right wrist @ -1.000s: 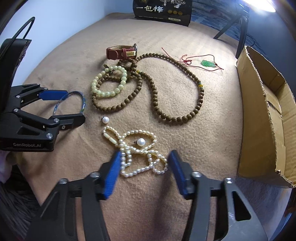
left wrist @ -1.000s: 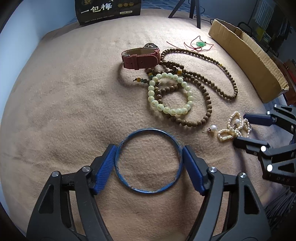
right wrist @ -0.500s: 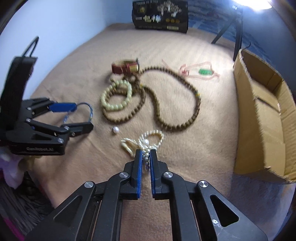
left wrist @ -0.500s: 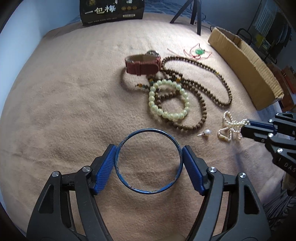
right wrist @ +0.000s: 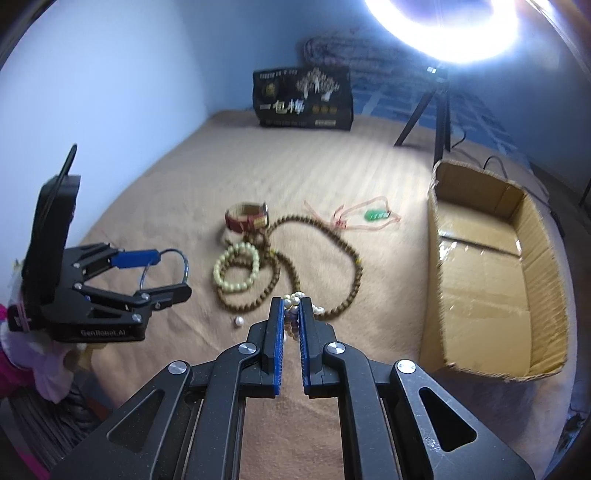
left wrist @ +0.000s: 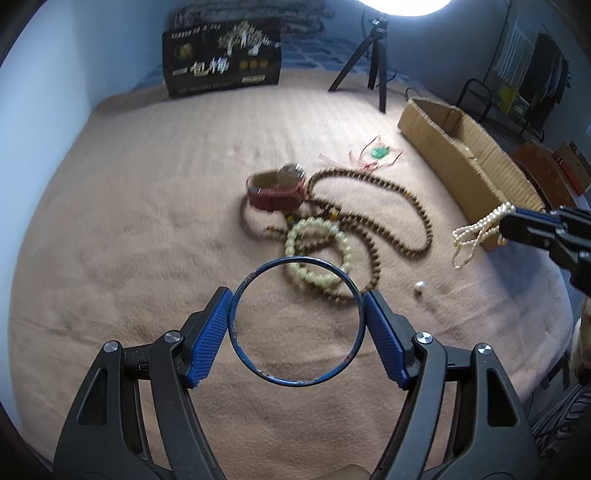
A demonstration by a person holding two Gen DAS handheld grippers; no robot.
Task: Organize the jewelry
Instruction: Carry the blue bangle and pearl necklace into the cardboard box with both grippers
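Gripping a blue bangle (left wrist: 295, 321), left tongs (left wrist: 295, 332) hold it off the blanket (left wrist: 129, 221); right tongs (right wrist: 291, 317) pinch a pearl strand (left wrist: 480, 229)

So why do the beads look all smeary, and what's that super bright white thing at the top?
Left wrist view: the wooden bead necklace and red watch are smeared by motion blur, while the blue bangle in the left gripper stays sharp. Right wrist view: a ring light glares white at the top, and the fisheye lens bends the cardboard box.
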